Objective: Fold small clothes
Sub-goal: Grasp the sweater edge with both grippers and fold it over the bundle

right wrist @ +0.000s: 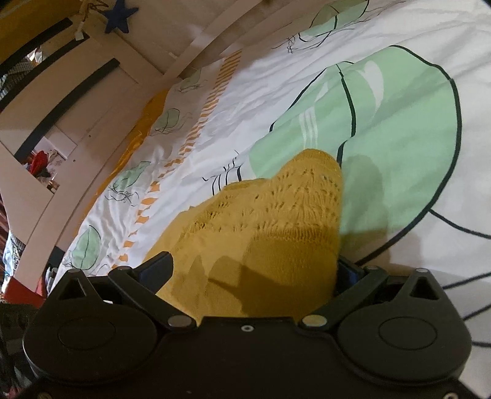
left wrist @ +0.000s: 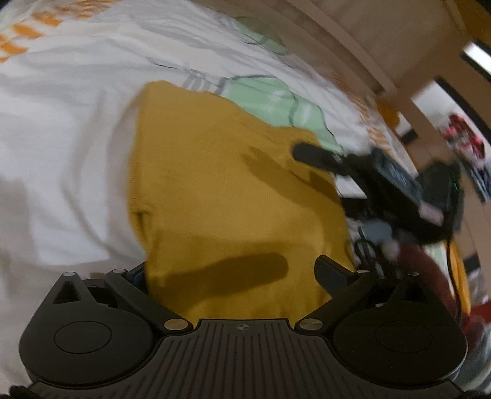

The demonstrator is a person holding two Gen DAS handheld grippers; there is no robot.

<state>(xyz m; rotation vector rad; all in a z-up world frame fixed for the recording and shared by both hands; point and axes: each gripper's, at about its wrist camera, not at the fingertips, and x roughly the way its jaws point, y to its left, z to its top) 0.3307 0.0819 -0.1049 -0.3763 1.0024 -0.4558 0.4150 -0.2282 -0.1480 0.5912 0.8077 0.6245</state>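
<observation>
A mustard-yellow knitted garment lies folded on the bed. In the left wrist view my left gripper stands wide open at its near edge, with the cloth running between the fingers and covering the left one. One finger of my right gripper reaches over the garment's far right corner. In the right wrist view the garment's lacy knit end bulges up between the wide-spread fingers of my right gripper. The pads do not look pressed on it, and the right finger is partly hidden by cloth.
The bed cover is white with green shapes and orange stripes, also visible in the left wrist view. A pale wooden bed rail runs along the far side. A blue star hangs above it. Clutter lies beyond the bed.
</observation>
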